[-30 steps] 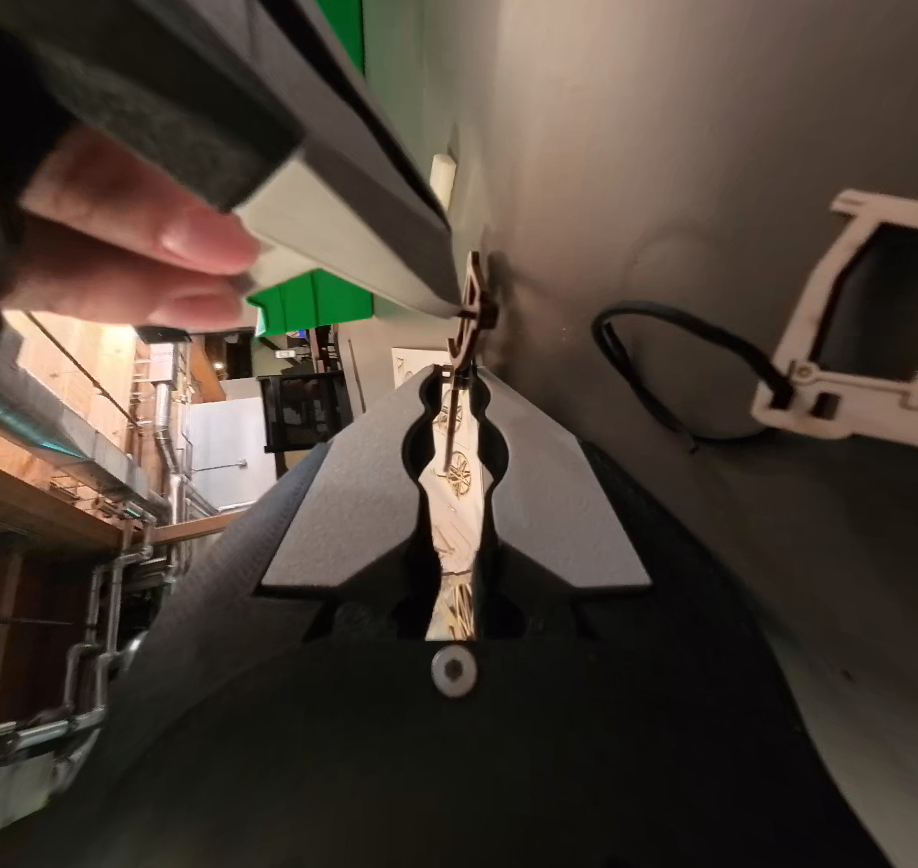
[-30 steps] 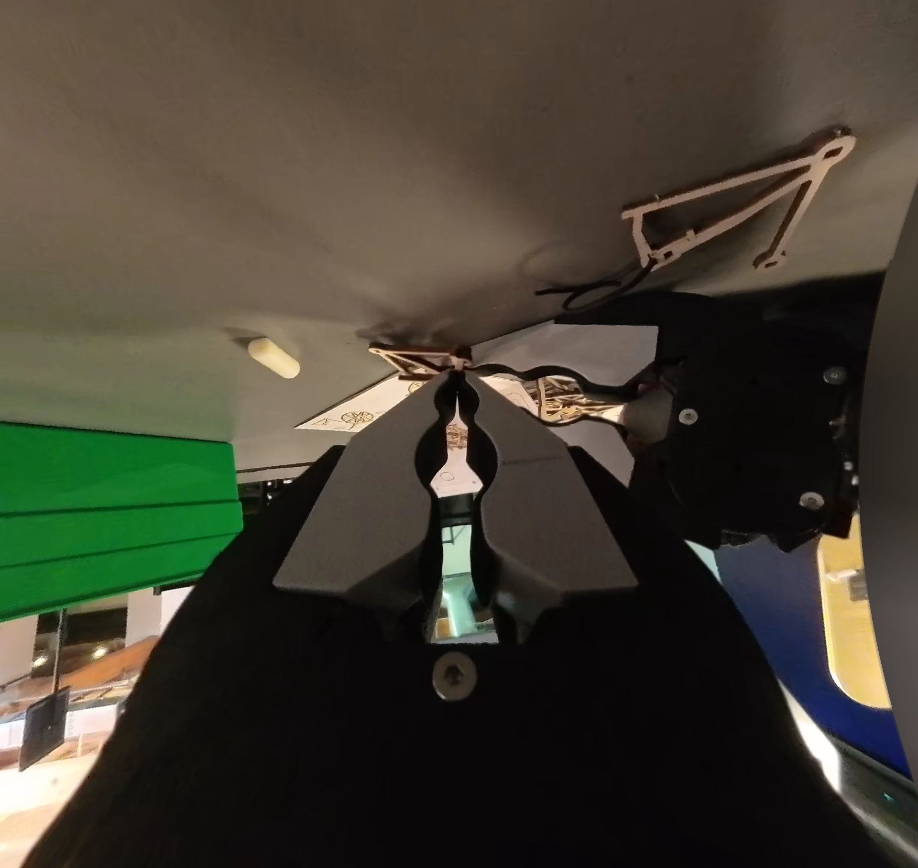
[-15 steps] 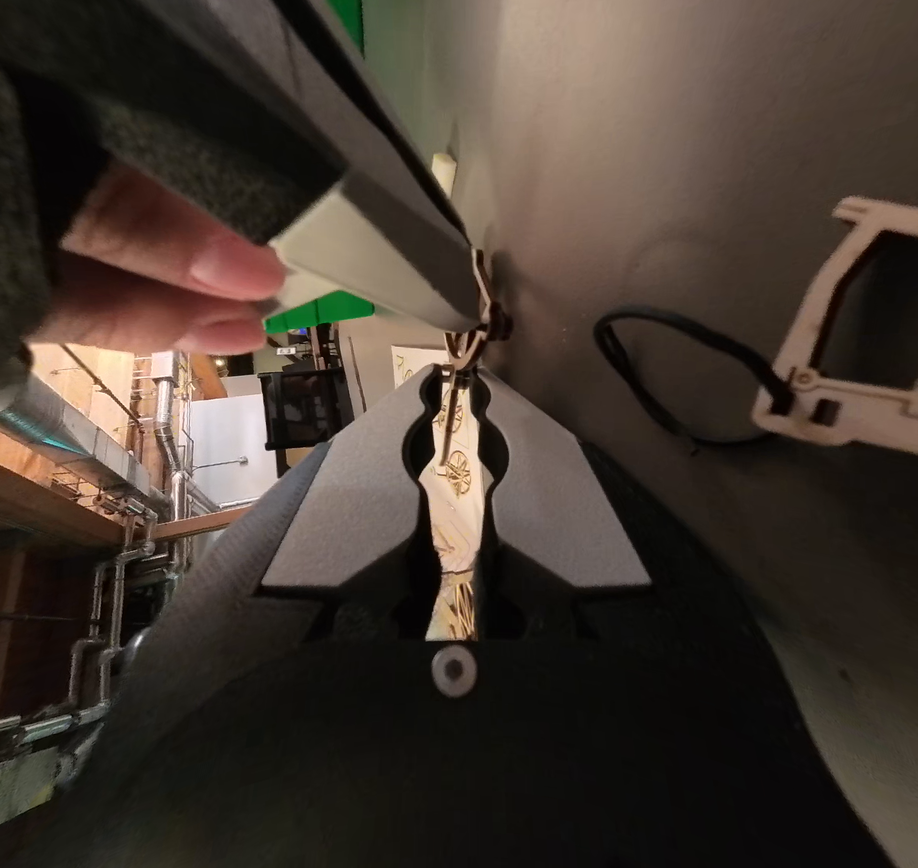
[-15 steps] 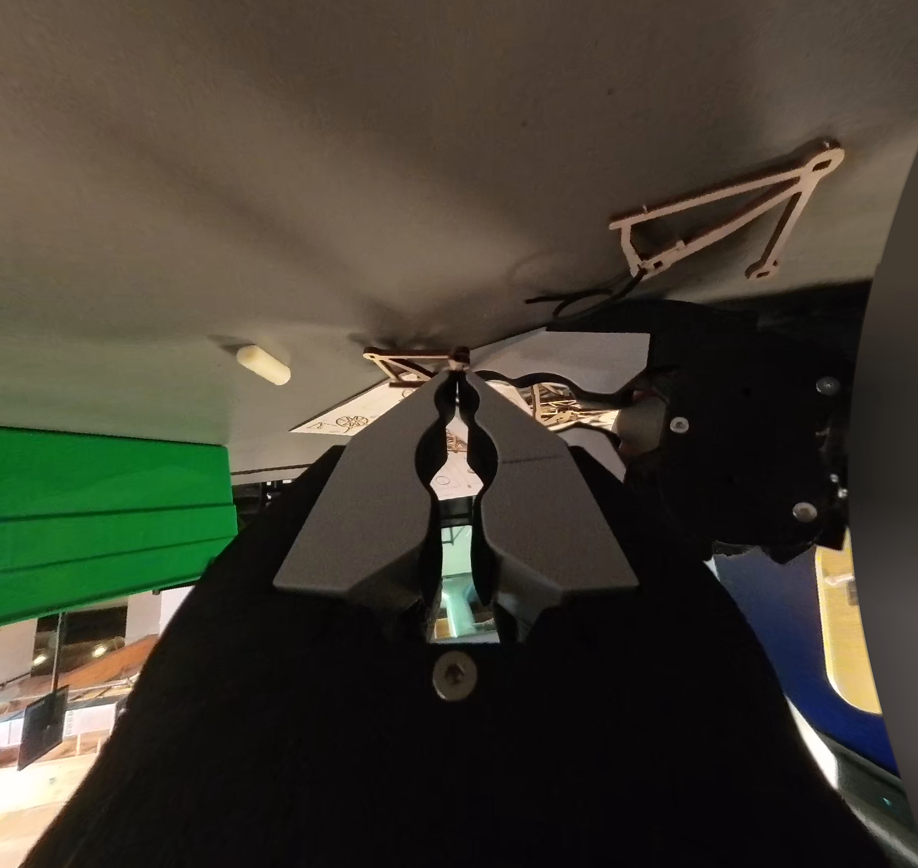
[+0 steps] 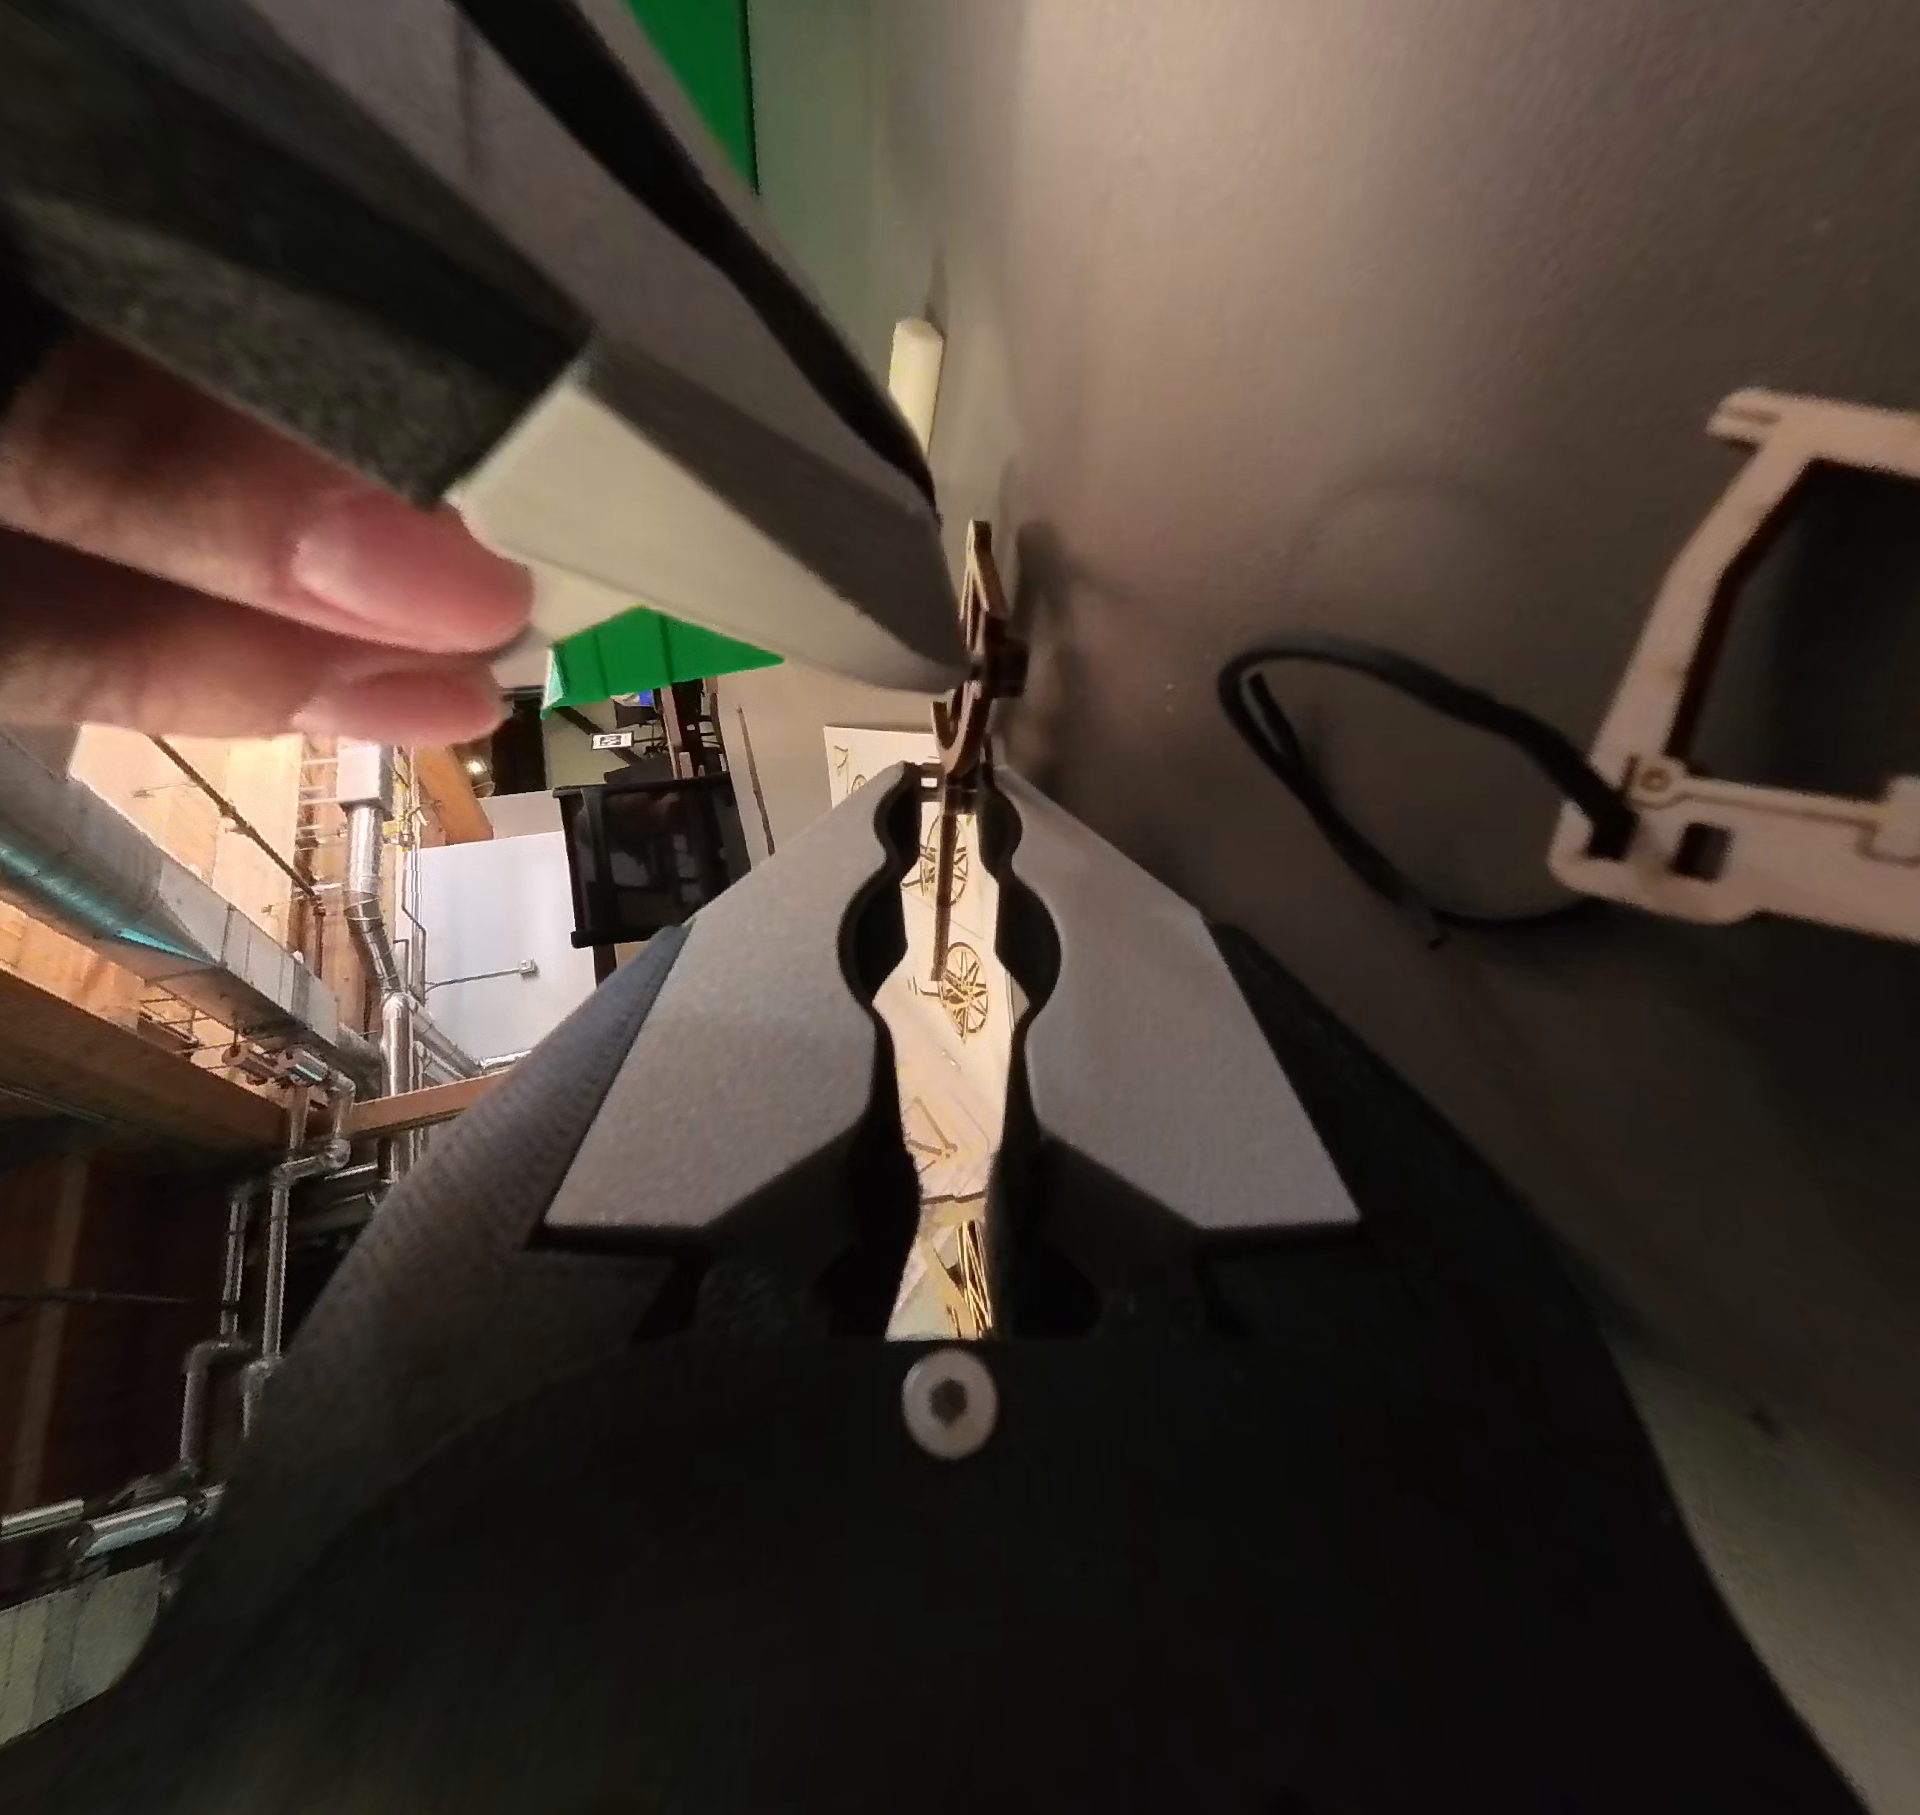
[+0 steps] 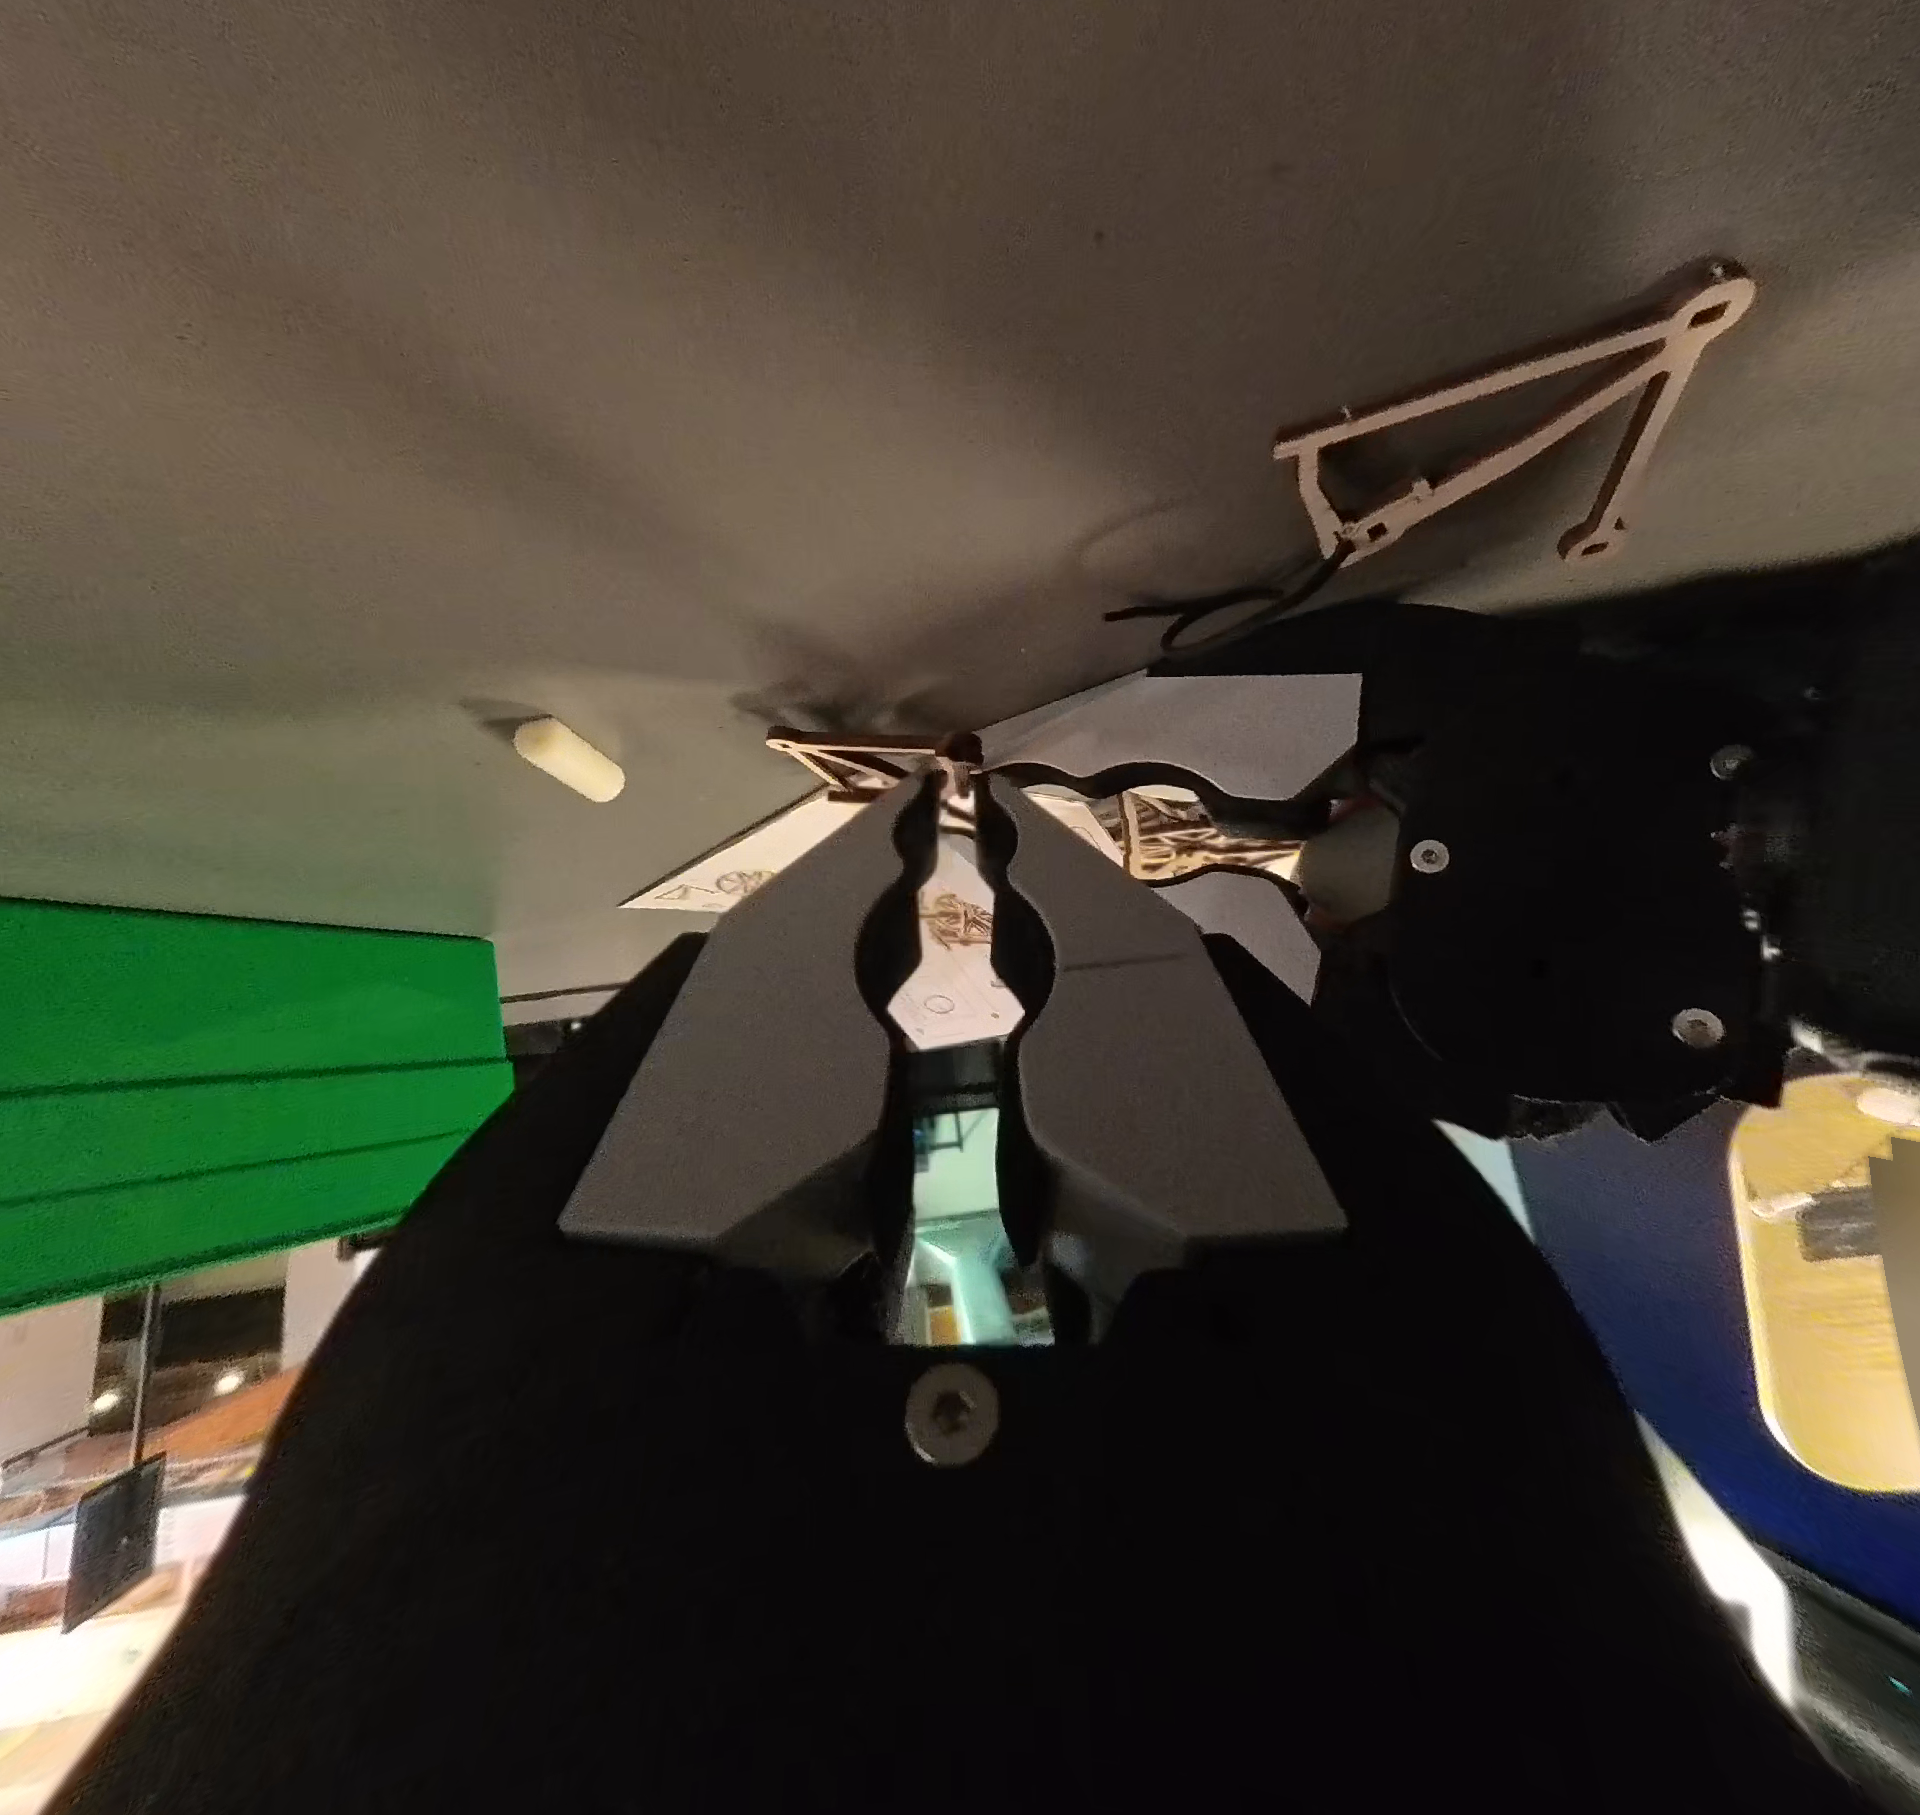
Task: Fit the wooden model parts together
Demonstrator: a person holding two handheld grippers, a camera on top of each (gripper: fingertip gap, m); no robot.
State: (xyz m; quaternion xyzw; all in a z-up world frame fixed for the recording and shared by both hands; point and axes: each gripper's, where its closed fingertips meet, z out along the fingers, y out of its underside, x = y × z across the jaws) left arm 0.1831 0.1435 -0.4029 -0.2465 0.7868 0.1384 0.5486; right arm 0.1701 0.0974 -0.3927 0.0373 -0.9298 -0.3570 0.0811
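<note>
We are holding the left tool (image 5: 951, 789) clenched on a thin wooden strip (image 5: 943, 866), gripped edge-on at the very tips, with the strip's tail running back between the fingers. The right tool (image 6: 961, 778) is likewise pinched shut on a small wooden tab (image 6: 964, 749) at the near corner of a flat triangular lattice part (image 6: 847, 763). In the left wrist view the right tool's fingers (image 5: 790, 560) are reaching in from the upper left, with a person's hand (image 5: 260, 622) behind them, so the two tools are meeting tip to tip at a small curved wooden piece (image 5: 977, 643) lying against the grey table (image 5: 1455, 259).

We are judging these parts to be light, stiff and brittle: thin laser-cut plywood that snaps across narrow webs if twisted. The grip belongs on solid edges beside the slot, not on the slender struts, and pressure should run straight along the joint.

Both tools are lying low and nearly flat to the table, the left rolled roughly a quarter turn relative to the right.

Farther out, a pale wooden frame (image 5: 1766, 726) with a black cord (image 5: 1455, 716) looped through it is lying to the right, well apart. A short white peg (image 6: 569, 763) is resting near the joint, and a printed instruction sheet (image 6: 727, 882) lies beyond.
</note>
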